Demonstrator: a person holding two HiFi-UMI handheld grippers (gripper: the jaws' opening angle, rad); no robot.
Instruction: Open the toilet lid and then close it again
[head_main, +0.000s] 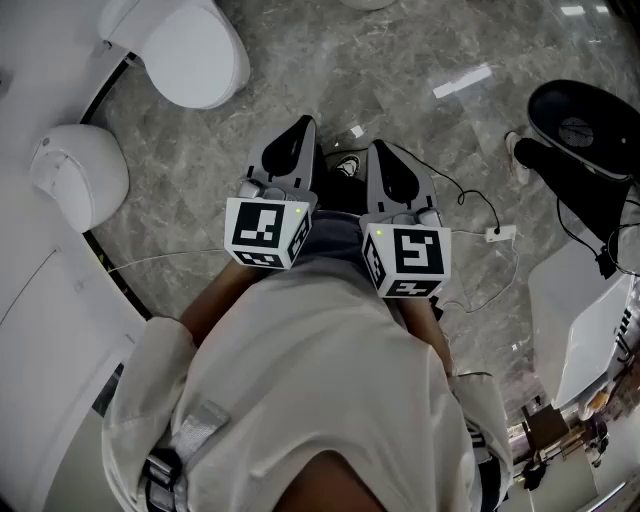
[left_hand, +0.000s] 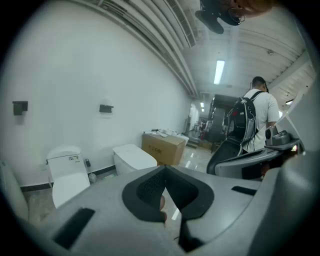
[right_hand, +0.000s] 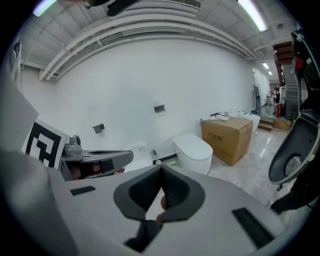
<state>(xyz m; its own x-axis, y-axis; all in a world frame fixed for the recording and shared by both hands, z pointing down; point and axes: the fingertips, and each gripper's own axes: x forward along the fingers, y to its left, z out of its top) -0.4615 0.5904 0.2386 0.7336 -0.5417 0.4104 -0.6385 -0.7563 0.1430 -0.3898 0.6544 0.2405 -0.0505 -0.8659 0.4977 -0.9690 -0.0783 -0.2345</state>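
Head cam looks steeply down at the floor; both gripper cams face outward, sharing the same toilet and cardboard box.

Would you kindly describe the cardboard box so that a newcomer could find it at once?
Follow the long white wall to the low, closed toilet. Beside it stands the cardboard box, the only brown, square-edged thing among rounded white fixtures.

White toilet at upper left, lid seemingly closed, flat.
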